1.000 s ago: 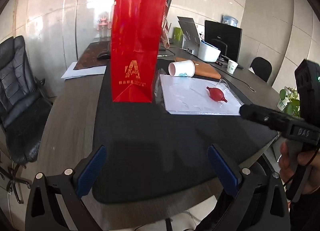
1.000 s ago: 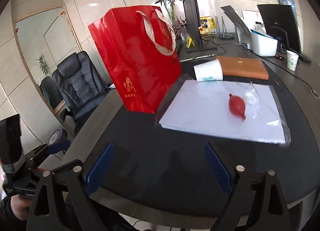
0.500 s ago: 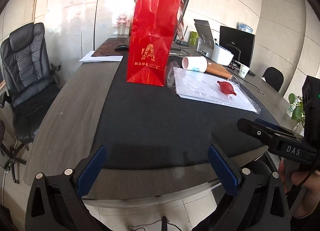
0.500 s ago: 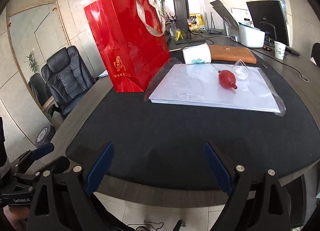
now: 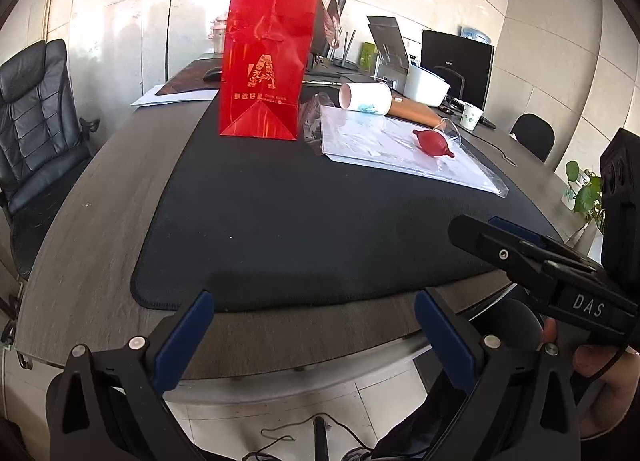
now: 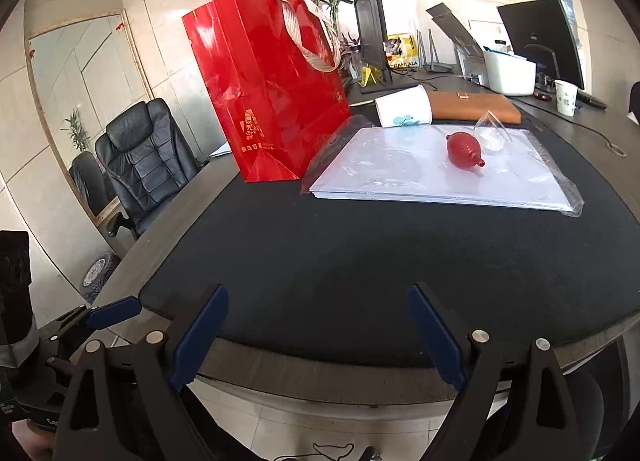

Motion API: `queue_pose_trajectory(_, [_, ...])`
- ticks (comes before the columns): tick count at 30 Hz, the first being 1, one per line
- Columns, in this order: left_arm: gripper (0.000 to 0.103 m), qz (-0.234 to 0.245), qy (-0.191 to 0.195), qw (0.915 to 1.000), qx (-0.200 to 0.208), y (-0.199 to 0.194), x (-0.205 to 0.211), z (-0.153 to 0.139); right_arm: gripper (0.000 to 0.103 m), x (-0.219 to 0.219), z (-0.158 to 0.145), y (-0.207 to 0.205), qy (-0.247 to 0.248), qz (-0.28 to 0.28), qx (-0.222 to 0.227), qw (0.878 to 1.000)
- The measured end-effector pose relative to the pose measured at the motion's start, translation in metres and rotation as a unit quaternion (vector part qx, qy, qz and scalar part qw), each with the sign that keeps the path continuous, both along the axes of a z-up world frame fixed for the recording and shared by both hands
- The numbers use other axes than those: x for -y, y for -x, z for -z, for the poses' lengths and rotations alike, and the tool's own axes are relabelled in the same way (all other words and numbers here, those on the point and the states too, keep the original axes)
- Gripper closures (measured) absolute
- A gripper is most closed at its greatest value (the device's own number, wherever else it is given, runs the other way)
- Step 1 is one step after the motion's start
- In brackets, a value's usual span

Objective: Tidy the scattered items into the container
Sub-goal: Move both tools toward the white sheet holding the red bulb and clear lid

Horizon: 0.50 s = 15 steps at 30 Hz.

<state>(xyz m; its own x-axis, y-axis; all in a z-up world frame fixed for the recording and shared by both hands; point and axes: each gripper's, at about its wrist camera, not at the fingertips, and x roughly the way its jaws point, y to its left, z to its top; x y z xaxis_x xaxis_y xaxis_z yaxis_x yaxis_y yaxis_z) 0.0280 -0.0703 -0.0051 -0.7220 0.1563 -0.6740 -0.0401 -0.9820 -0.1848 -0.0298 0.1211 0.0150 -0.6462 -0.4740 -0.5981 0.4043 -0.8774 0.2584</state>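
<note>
Both the left gripper (image 5: 314, 335) and right gripper (image 6: 316, 331) hang off the table edge, jaws apart and empty; reach first for the red rubber bulb (image 6: 464, 150) (on the plastic-wrapped paper (image 6: 432, 173)), squeezing gently, then lift it over the red gift bag (image 6: 268, 97)

The left gripper (image 5: 314, 327) hangs at the near edge of the wooden table (image 5: 100, 229), its blue-padded jaws spread wide with nothing between them. Straight ahead of it lies the black mat (image 5: 304, 217). Beyond the mat's far side, ahead and slightly left, a red paper bag (image 5: 268, 53) stands upright. Ahead and to the right, a plastic-wrapped stack of white paper (image 5: 396, 151) lies flat with a red rubber bulb (image 5: 433, 142) resting on it, and a paper cup (image 5: 365, 98) lies tipped over at its far edge. The right gripper (image 5: 504, 245) reaches in from the right, beside the tool.
</note>
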Motion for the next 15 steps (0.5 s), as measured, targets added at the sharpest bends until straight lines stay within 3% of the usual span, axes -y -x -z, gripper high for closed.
queue_pose_trajectory(4, [0.000,0.013,-0.011,0.9999,0.001,0.004,-0.003,0.000,0.009,-0.005,0.001,0.005,0.010,0.002,0.005,1.000])
queue_pose_trajectory(15, [0.000,0.023,0.009,0.9997,0.008,0.017,-0.017,-0.004,0.009,-0.005,0.004,0.015,-0.001,-0.009,0.014,1.000])
